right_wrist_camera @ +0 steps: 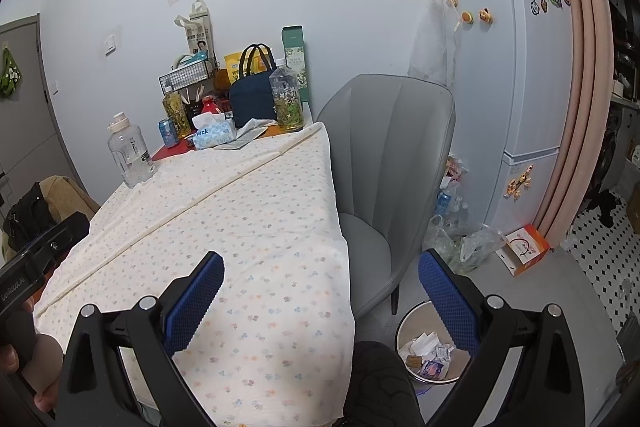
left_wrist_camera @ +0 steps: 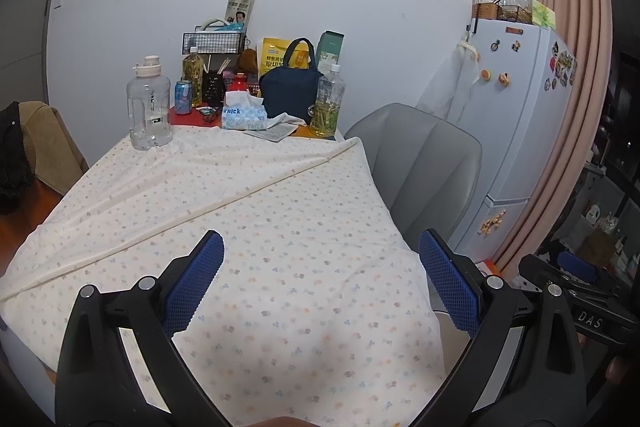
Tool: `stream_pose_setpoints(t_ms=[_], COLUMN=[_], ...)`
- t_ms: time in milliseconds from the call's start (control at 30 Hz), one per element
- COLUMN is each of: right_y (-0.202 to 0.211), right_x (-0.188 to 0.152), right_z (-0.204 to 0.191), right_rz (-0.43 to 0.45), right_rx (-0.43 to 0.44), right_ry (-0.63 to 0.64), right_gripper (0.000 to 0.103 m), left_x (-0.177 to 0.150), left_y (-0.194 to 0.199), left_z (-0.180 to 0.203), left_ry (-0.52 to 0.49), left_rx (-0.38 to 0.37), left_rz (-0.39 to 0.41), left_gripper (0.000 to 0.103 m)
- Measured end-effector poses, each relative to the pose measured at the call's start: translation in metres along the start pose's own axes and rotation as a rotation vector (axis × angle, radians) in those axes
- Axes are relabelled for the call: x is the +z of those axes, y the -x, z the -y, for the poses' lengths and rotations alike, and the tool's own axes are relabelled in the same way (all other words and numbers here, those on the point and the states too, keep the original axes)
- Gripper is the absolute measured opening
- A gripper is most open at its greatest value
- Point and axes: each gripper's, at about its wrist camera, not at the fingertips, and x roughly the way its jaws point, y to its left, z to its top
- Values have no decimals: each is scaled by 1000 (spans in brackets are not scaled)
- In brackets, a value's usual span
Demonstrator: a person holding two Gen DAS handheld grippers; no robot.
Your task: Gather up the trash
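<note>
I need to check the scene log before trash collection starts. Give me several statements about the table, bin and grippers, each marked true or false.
1. Both grippers are open and hold nothing. True: left gripper, right gripper.
2. The trash bin is empty. False: crumpled paper and wrappers lie in it.
3. The blue soda can lies on its side. False: it stands upright.
4. The tissue box sits at the table's far end. True.
5. The grey chair stands between the table and the white fridge. True.
</note>
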Motion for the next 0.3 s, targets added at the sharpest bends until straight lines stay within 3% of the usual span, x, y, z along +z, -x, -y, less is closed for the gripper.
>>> stream_pose_setpoints(t_ms=[300], right_y=[-7], right_x=[-3], right_z=[1], right_rz=[-16], right_rx=[-2], right_ry=[5], right_gripper=[95], left_x=[-6], left_y=[-9], left_z=[-1], left_ry=[2], left_rx=[-4], left_rz=[-31], left_gripper=[97])
